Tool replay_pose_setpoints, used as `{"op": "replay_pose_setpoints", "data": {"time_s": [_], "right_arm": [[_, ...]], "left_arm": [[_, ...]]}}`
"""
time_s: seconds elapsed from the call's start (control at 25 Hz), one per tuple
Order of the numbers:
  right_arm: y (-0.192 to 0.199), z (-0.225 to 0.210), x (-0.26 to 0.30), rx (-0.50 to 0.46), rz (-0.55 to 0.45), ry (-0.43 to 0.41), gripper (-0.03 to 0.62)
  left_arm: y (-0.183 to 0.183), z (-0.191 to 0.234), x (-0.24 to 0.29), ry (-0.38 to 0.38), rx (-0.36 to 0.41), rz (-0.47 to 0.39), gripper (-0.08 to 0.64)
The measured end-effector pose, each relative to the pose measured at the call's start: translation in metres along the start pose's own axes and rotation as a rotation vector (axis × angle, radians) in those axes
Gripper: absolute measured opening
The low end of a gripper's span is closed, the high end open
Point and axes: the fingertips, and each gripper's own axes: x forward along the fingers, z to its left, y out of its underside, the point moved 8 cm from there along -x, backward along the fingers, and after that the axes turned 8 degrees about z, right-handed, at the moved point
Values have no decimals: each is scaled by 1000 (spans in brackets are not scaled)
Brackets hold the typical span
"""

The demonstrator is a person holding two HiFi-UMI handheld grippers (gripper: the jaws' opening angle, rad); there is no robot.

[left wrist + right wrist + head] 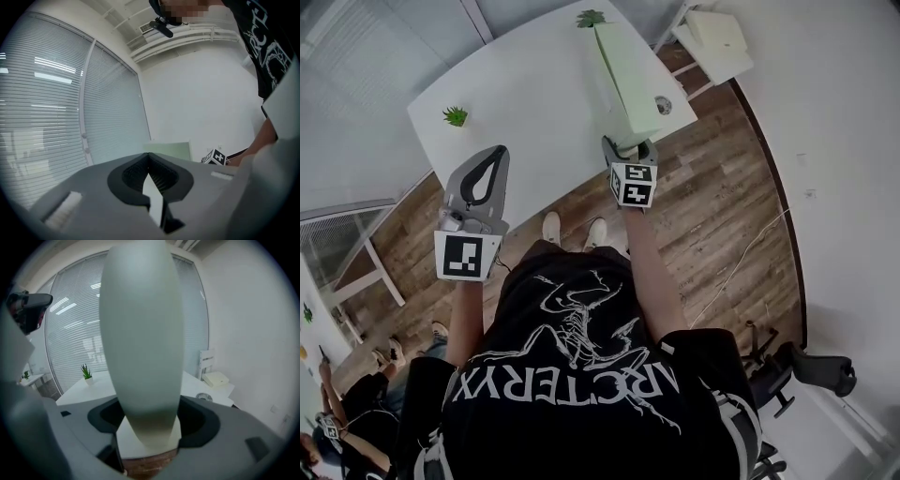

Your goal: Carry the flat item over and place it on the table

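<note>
Step in hand, as judged: carry. The right gripper (148,430) is clamped on the lower end of the pale green flat panel (140,333) and holds it upright above the white table's (525,89) near edge. The left gripper (149,157) has its jaws closed together on nothing. The next move calls for lowering the panel flat onto bare tabletop. A small pot (87,379) on the table holds a green plant.
</note>
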Motion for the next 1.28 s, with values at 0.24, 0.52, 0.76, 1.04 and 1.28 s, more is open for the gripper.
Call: {"op": "replay_pose_setpoints", "data": {"time_s": [0.24,0.52,0.76,1.04,1.28], "right_arm": [[32,5,-53,-46,30,-57,311],[-31,-24,-168,-137,-234,-25,305],[-115,-21,-216,-190,-533,39,51],[-149,1,-222,-217,-632,-1,14],[-161,8,-230,-238,-646,-38,11]], "left_arm": [[0,-9,9,28,-15,-22,11],[-10,-11,14,3,-27,-68,11],[-35,-7,19,-16,-26,-139,11],[-73,-23,20,23,88,-201,11],[-78,-21,16,37,66,-230,11]]}}
